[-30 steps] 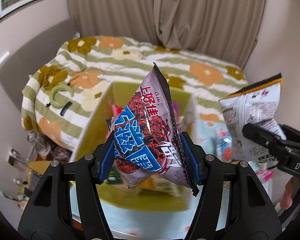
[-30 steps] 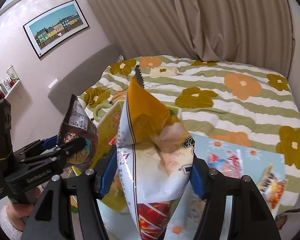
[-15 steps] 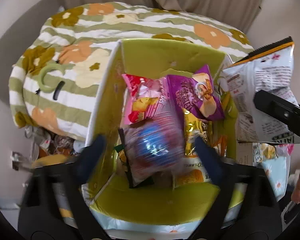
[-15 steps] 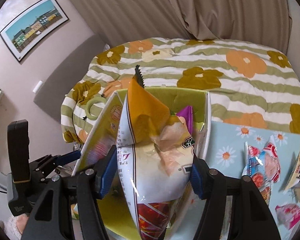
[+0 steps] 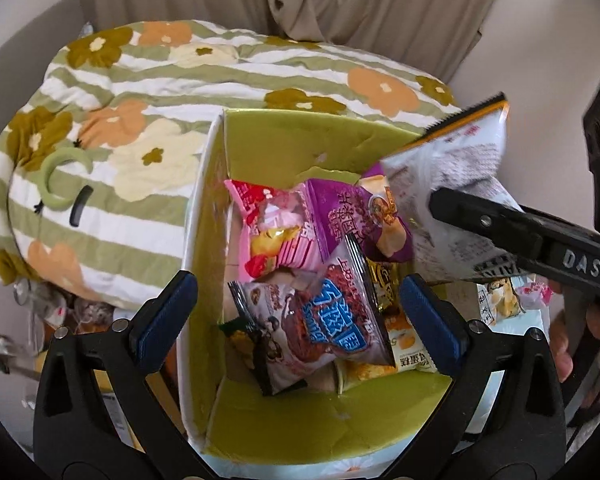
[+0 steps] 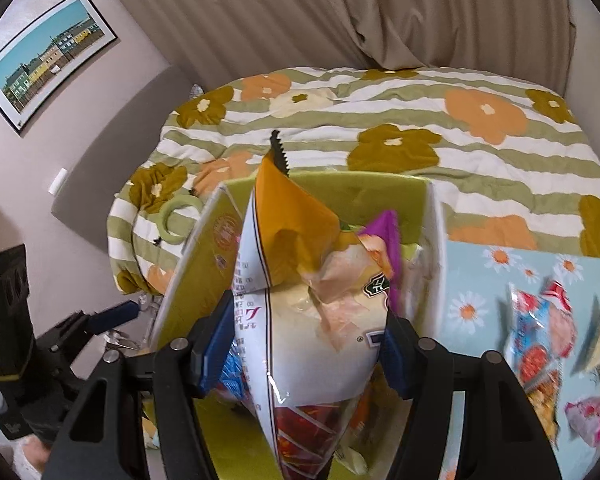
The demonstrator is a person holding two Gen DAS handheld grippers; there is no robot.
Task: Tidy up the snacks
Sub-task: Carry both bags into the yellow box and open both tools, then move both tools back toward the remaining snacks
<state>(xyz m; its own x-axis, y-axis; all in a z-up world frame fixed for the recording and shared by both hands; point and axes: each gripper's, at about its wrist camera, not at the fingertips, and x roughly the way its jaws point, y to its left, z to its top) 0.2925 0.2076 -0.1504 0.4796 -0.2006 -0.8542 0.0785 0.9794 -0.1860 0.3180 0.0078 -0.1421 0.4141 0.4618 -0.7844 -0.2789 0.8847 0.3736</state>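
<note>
A green-lined cardboard box (image 5: 284, 148) holds several snack bags. A grey bag with blue lettering (image 5: 340, 312) lies on top of the pile, with a purple bag (image 5: 348, 216) and a pink bag (image 5: 272, 232) behind it. My left gripper (image 5: 296, 312) is open and empty just above the box. My right gripper (image 6: 300, 344) is shut on a white and orange snack bag (image 6: 300, 280) and holds it over the box's right side; the bag also shows in the left wrist view (image 5: 456, 184). The box shows below it in the right wrist view (image 6: 356, 192).
The box stands on a pale blue daisy-print cloth (image 6: 496, 280) with a few more snack packets (image 6: 540, 328) at the right. A bed with a green striped floral quilt (image 5: 148, 92) lies behind. Clutter (image 5: 60, 308) sits on the floor at the left.
My left gripper opened and let the grey and blue bag drop into the box. Both grippers tilted down over the box. The right gripper carried its bag closer above the box.
</note>
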